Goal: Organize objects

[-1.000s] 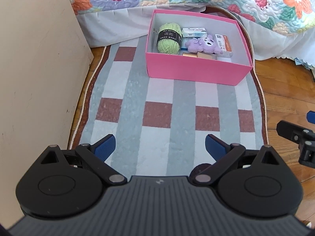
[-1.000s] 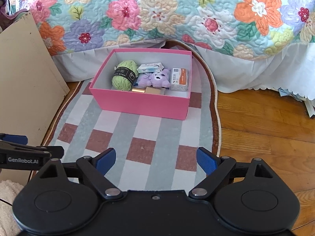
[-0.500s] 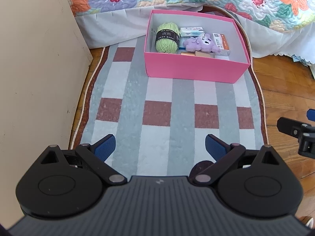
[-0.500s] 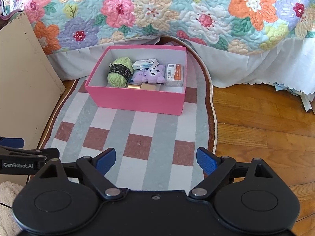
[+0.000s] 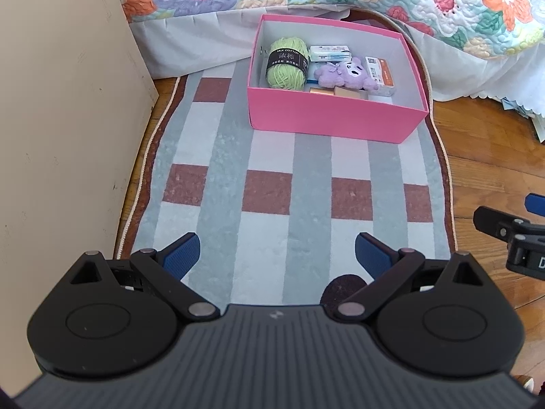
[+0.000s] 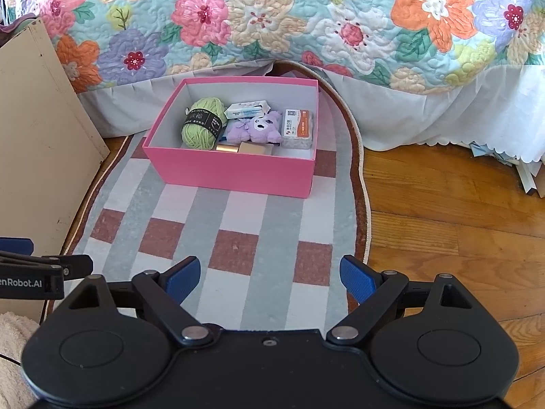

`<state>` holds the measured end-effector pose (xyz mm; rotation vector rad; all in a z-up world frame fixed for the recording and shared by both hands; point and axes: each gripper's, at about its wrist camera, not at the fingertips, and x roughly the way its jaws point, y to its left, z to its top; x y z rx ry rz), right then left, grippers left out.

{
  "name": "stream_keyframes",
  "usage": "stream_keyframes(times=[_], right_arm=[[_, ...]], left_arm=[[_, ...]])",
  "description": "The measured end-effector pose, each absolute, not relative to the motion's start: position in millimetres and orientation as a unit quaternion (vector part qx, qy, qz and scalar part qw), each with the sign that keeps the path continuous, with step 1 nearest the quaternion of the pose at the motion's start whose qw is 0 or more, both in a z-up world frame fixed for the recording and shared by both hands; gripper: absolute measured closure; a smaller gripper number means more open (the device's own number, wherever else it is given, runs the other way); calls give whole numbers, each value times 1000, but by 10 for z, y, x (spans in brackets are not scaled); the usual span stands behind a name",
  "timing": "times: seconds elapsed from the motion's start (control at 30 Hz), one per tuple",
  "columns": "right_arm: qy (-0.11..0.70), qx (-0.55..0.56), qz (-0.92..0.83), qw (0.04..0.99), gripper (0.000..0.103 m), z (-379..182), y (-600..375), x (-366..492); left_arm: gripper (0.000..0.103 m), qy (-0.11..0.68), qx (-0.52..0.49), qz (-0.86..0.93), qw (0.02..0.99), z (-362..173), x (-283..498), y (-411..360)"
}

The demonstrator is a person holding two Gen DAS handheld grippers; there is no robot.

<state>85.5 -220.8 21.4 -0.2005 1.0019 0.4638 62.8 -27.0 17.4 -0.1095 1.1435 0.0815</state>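
A pink box [image 5: 327, 121] [image 6: 231, 172] stands on the far end of a striped rug. Inside lie a green yarn ball [image 5: 285, 63] [image 6: 201, 122], a purple plush bear [image 5: 342, 73] [image 6: 254, 130], a white-blue tissue pack [image 5: 329, 52] [image 6: 246, 109], an orange-white packet [image 5: 380, 72] [image 6: 297, 126] and a gold-tan box [image 5: 335, 92] [image 6: 245, 148]. My left gripper [image 5: 276, 254] is open and empty, low over the near rug. My right gripper [image 6: 269, 277] is open and empty, well back from the box.
The rug [image 5: 272, 184] [image 6: 238, 231] lies on a wood floor [image 6: 442, 211]. A beige cabinet side [image 5: 61, 109] [image 6: 37, 156] stands at the left. A floral quilt with a white bed skirt [image 6: 272, 17] hangs behind the box. Papers [image 6: 528, 173] lie at the far right.
Both grippers have drawn back from the pink box, which looks smaller and farther. Both stayed open and empty. The box's contents have not moved.
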Motion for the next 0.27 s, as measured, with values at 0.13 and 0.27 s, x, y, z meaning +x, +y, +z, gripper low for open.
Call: stream_keyframes(times=[0.13,0.27], right_arm=[[475,-95,221,846,11,210,-2220,860],[475,-96,221,846,11,209,-2224,860]], left_arm=[[4,539,-49,40,840,170,616,-271],[4,542,-48,39,838,174,620,-262]])
